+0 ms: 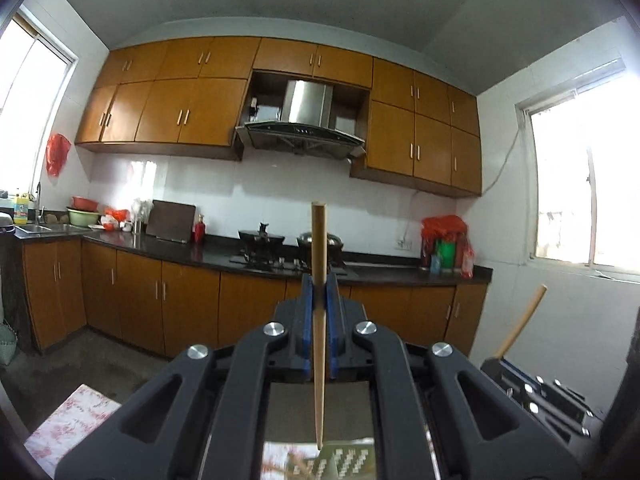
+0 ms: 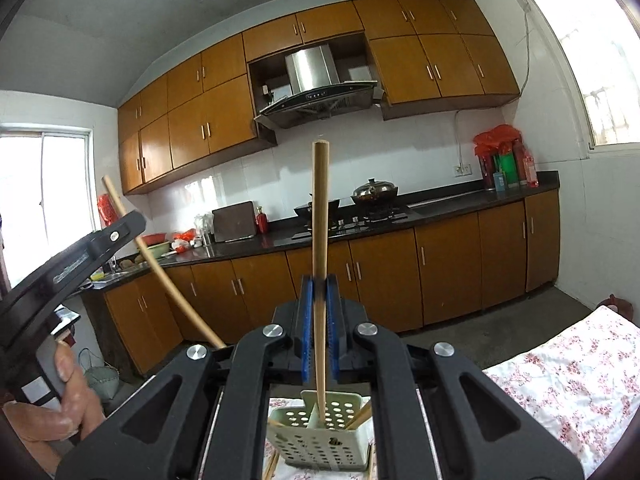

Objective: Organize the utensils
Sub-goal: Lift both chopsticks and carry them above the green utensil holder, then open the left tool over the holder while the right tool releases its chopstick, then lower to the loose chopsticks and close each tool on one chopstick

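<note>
You held one wooden chopstick in each pair of tongs: the left tongs (image 1: 320, 280) were clenched on the left chopstick (image 1: 319, 248), which stood nearly upright between the blue pads, and the right tongs (image 2: 319, 282) were clenched on the right chopstick (image 2: 320, 208) in the same manner. Both tongs pointed level toward the kitchen wall, well above the floral-clothed surface (image 2: 568, 376). In the right wrist view the lower end of the right chopstick hung directly over, and seemingly just inside, the perforated utensil holder (image 2: 320, 440), a pale green basket with a central divider. At least two further chopsticks leaned in or beside that holder at its right and left edges; which compartment each occupied could not be told. The left tongs also appeared at the left of the right wrist view, with a hand (image 2: 60, 408) around the handle. To finish this step well, in my judgement, you should have kept each stick vertical, lined its tip over one compartment, lowered until the tip was well below the rim, and only then released; letting go high would risk the stick bouncing off the divider or tipping the light holder. The holder's rim showed only dimly at the bottom of the left wrist view.
</note>
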`<state>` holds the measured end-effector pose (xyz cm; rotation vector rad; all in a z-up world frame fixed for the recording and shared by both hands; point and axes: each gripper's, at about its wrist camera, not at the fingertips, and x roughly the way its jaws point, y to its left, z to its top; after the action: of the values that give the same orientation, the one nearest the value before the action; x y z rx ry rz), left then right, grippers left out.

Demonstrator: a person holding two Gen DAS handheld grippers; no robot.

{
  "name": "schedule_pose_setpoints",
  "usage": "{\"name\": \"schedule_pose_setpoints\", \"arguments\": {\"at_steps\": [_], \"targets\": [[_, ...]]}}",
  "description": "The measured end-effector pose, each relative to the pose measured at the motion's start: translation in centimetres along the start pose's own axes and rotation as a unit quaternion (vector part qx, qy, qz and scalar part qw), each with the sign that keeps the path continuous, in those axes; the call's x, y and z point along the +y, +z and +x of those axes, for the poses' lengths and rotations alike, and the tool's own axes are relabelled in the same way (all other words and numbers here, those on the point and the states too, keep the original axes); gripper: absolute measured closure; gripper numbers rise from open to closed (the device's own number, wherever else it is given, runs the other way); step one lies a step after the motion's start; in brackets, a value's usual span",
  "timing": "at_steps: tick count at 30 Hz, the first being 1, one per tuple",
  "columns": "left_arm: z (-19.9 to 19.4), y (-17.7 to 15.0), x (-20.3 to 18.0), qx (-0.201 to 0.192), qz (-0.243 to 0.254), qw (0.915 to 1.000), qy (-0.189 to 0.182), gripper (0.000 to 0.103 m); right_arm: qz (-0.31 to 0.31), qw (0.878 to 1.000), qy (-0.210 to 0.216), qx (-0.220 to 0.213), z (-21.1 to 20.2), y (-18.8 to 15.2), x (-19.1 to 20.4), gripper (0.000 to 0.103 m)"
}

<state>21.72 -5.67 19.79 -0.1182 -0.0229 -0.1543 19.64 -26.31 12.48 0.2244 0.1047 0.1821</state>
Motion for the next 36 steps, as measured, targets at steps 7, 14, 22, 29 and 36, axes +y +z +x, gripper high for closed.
{"name": "schedule_pose_setpoints", "arguments": {"at_steps": [7,14,22,29,36], "targets": [[4.1,-5.5,0.6,0.054,-0.017,0.9984,0.001,0.095,0.014,0.999,-0.002,0.035,2.0,-2.3,-1.4,0.095],[4.3,-8.2,2.6,0.095,-0.037,0.9948,-0.004,0.088,0.019,0.997,0.009,0.068,2.4,-3.7,-1.1,0.089],[-0.4,-6.0,4.4,0.086,-0.030,0.9959,-0.005,0.064,0.009,0.999,-0.014,0.042,-1.7,-1.8,-1.4,0.066],[-6.6,-9.3,9.2,0.168,0.013,0.9847,0.043,0.039,0.006,0.988,-0.070,0.139,-4.0,-6.4,-4.6,0.065],[-7.2,-19.6,12.8,0.336,0.005,0.9395,0.067,0.045,0.038,0.937,-0.063,0.342,-0.8,-18.6,-5.7,0.082]]}}
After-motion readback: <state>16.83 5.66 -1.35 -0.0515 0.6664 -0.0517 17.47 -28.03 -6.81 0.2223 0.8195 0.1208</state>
